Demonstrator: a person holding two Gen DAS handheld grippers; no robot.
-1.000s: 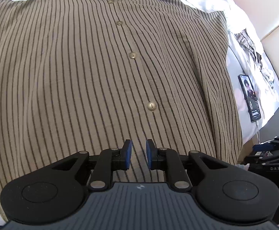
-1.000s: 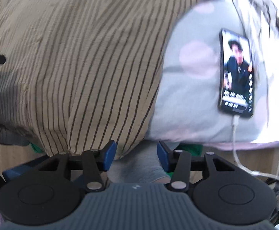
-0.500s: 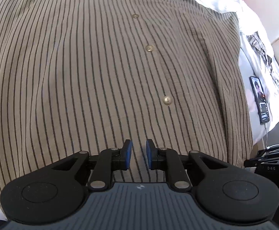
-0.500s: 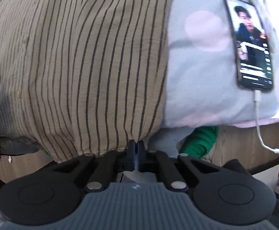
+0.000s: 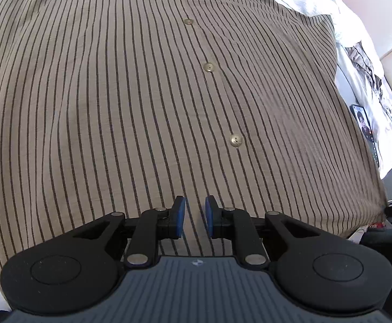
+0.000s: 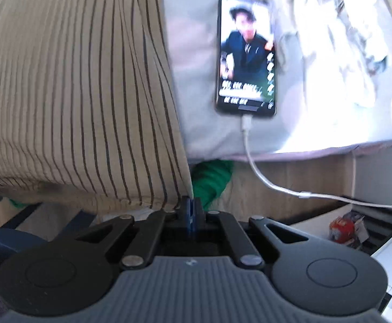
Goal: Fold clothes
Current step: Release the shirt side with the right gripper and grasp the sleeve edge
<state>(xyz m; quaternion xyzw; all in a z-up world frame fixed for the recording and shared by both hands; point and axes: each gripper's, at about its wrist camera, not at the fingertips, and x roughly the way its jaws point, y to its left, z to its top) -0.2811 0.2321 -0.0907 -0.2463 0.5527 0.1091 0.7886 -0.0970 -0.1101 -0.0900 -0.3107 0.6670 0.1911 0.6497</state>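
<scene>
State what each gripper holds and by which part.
Right gripper: shut on the striped shirt at its bottom corner hem. Left gripper: fingers apart over the shirt, holding nothing.

Left gripper (image 5: 193,216) hovers level with jaws parted; right gripper (image 6: 191,210) has jaws pressed together.

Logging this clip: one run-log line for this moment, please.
stage: hem grasp | right gripper: shut on striped shirt corner | left gripper: open over hem | phone: beside shirt, charging

Shirt (image 5: 142,102) spread on bed (image 6: 196,123); phone (image 6: 245,53) right, seemingly beside it
</scene>
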